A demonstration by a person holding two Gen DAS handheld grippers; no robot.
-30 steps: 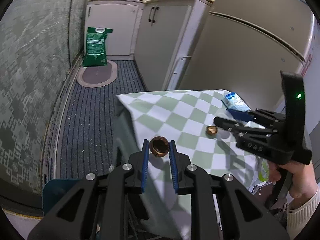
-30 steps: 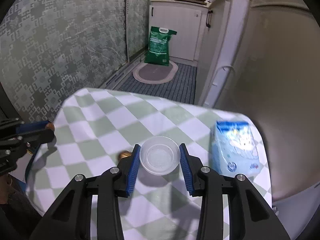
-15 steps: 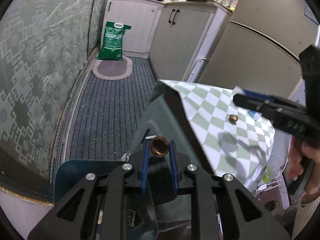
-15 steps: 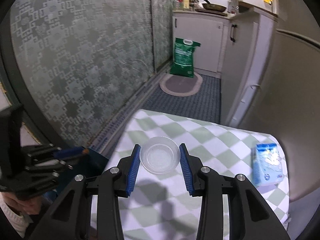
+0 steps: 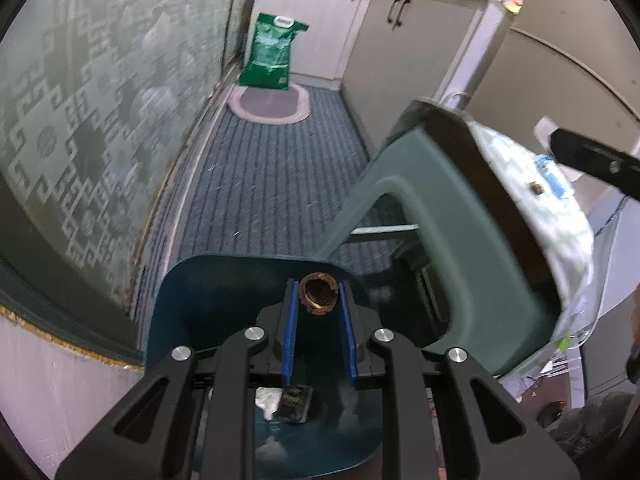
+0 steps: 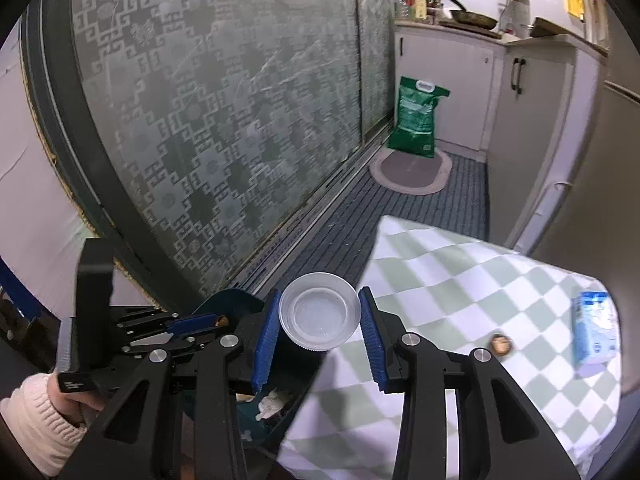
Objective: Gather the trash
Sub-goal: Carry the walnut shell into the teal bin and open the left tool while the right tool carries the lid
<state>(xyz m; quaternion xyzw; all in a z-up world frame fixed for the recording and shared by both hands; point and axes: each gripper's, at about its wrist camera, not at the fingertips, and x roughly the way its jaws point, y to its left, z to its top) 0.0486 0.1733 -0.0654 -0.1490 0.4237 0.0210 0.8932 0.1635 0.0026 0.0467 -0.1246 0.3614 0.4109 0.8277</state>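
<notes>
A narrow kitchen passage is shown, with a blue ribbed floor mat (image 6: 452,204), an oval rug (image 6: 412,170) and a patterned frosted sliding door (image 6: 224,120) on the far left of both hand-held grippers. A green sack (image 6: 416,122) is stood against white cabinets (image 6: 460,80) straight ahead; its label is too small to be read. A frying pan (image 6: 472,18) and bottles are seen on the counter above.

The desk (image 6: 460,292), covered by a green-and-white checked cloth, lies right of the right hand-held gripper (image 6: 320,320), which is clamped on a clear plastic cup (image 6: 320,316) held at the desk's left edge. On the cloth further right lie a small brown shell (image 6: 501,344) and a pale blue tissue pack (image 6: 594,330), whose print cannot be read.

The left hand-held gripper (image 5: 319,300) is closed on a brown shell half (image 5: 319,292), held over the open teal bin (image 5: 192,292) below it. White scraps (image 5: 268,400) and a dark piece lie at the bin's bottom. A green plastic stool (image 5: 460,232) is seen to its right, beside the desk.
</notes>
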